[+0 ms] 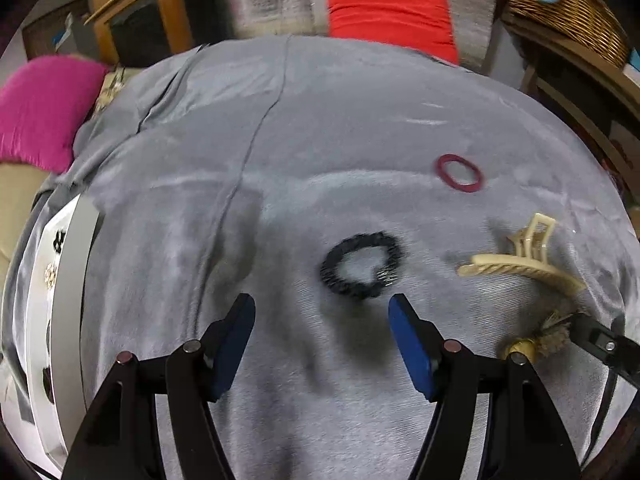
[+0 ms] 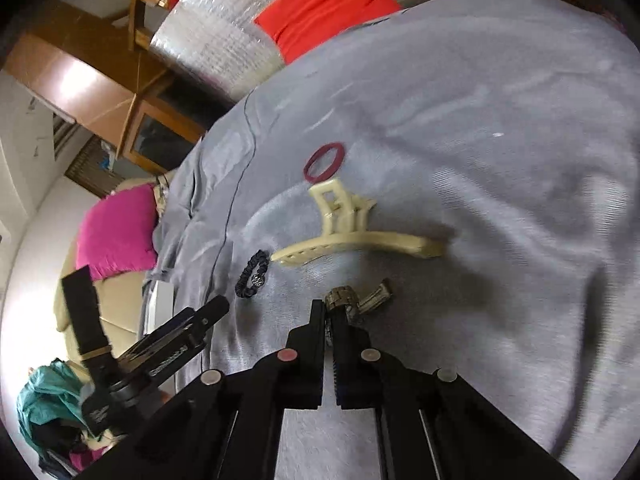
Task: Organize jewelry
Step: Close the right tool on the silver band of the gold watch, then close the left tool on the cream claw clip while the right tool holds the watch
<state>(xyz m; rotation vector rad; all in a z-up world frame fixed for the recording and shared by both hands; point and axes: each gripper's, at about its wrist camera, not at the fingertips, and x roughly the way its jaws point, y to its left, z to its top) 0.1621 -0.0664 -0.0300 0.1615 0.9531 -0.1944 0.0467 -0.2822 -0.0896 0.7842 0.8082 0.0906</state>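
Observation:
On the grey cloth (image 1: 280, 160) lie a black scrunchie (image 1: 360, 270) (image 2: 252, 274), a dark red hair tie (image 1: 460, 172) (image 2: 324, 162) and a beige claw clip (image 1: 528, 264) (image 2: 348, 232). My left gripper (image 1: 322, 304) hangs open just in front of the scrunchie, with nothing between its blue pads. My right gripper (image 2: 330, 308) is shut on a small brown-gold accessory (image 2: 342, 296) (image 1: 528, 346), held near the clip's front side. In the left wrist view the right gripper (image 1: 596, 334) comes in from the right edge.
A white and grey organizer box (image 1: 76, 280) with small pieces inside lies at the cloth's left edge. A pink cushion (image 1: 44, 112) sits to the far left, a red cushion (image 1: 392, 16) behind. A wicker basket (image 1: 572, 20) and wooden furniture (image 1: 140, 20) stand beyond.

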